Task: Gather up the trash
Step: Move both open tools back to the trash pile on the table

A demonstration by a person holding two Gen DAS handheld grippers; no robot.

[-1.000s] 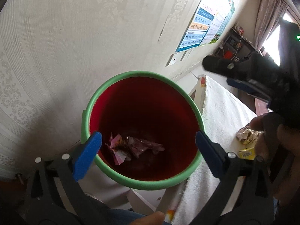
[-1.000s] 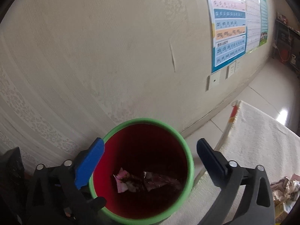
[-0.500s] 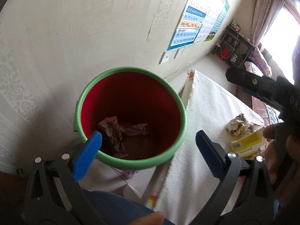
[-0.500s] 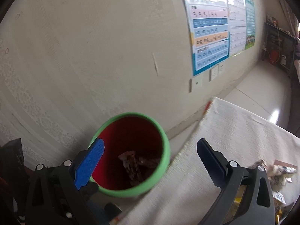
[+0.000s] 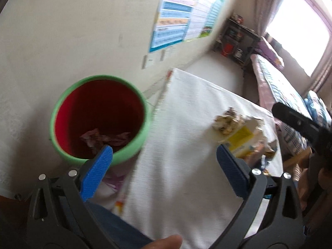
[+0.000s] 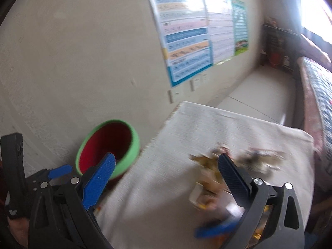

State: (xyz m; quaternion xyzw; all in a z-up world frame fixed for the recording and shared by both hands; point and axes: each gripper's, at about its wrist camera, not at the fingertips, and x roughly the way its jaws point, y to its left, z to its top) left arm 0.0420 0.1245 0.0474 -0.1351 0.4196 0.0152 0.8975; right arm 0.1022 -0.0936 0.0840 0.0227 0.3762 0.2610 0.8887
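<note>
Red bin (image 5: 99,120) with green rim, standing on the floor against the pale wall (image 5: 72,31), just beside the left edge of a table draped in white cloth (image 5: 182,145); crumpled pinkish wrappers (image 5: 103,139) at the bottom of the bin, rest of it bare. Still on the cloth, toward its far right side: a loose heap of trash (image 5: 238,128), with crumpled paper and a yellow packet, blurred in both views. Wide bare stretch of cloth between bin and heap; open floor beyond the table's far edge, a bed (image 5: 290,95) along its right. Left gripper (image 5: 164,166) held above the table's near left corner, jaws spread wide and empty, blue pad over the bin's rim. Right gripper (image 6: 166,176) held low over the cloth, pointed at the heap, jaws likewise wide apart with nothing between them. Thumb tip (image 5: 168,241) showing at the bottom of the left view.
</note>
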